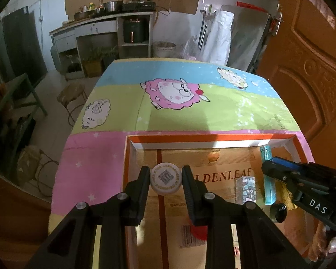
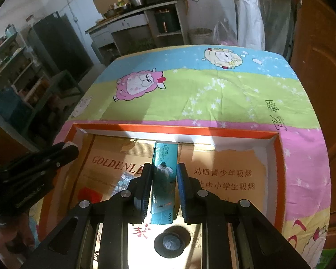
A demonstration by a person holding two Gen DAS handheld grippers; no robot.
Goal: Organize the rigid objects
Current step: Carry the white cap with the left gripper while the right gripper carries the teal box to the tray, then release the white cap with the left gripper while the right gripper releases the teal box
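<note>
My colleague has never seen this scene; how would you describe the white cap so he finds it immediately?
Find the orange-rimmed box on the sheep-patterned cloth. At its left side, the left gripper holds a round white cap printed with a QR code; its neighbours are long or rectangular.

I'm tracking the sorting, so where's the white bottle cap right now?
The white bottle cap sits between the left gripper fingers, over the left part of the orange box.

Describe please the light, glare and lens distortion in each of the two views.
Left wrist view: dim, the table edges bow from the fisheye, dark corners; the white cap stays sharp. Right wrist view: a bright glare patch on the box floor beneath the teal lighter, and the orange box rim curves.
</note>
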